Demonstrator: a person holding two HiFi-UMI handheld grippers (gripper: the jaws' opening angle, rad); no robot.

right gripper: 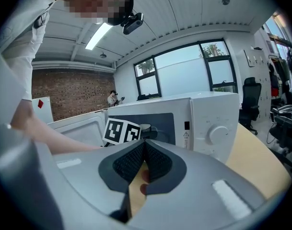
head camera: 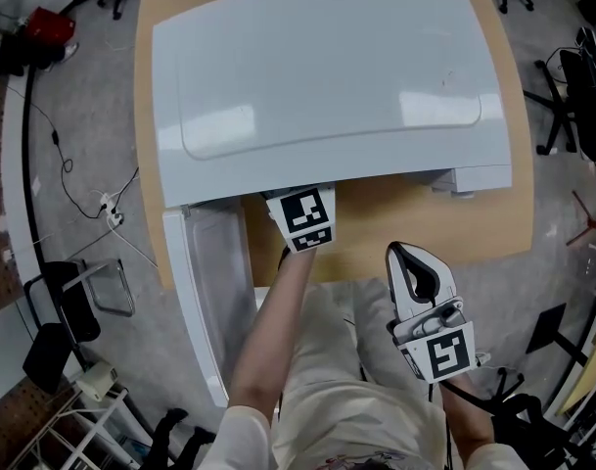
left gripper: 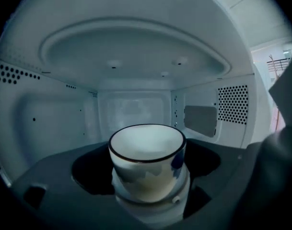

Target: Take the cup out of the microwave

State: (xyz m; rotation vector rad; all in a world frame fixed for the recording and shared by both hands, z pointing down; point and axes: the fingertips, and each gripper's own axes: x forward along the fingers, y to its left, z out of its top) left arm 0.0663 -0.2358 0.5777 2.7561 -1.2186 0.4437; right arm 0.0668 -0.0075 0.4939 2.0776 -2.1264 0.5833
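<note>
In the left gripper view a white cup point(left gripper: 146, 164) with a dark rim and blue patches stands upright in the middle of the microwave cavity point(left gripper: 136, 71). My left gripper point(left gripper: 146, 150) is inside the cavity, its dark jaws spread wide on either side of the cup and not pressing on it. In the head view only its marker cube point(head camera: 307, 220) shows, at the front edge of the white microwave point(head camera: 327, 76); the cup is hidden there. My right gripper point(head camera: 403, 253) hangs in front of the table, apart from the microwave, its ribbed pads point(right gripper: 157, 159) closed together on nothing.
The microwave door point(head camera: 214, 292) stands swung open at the left, toward me. The microwave sits on a wooden table point(head camera: 425, 223); its control knob point(right gripper: 217, 134) is on the right of the front. Office chairs point(head camera: 572, 96) and cables point(head camera: 92, 199) lie on the floor around.
</note>
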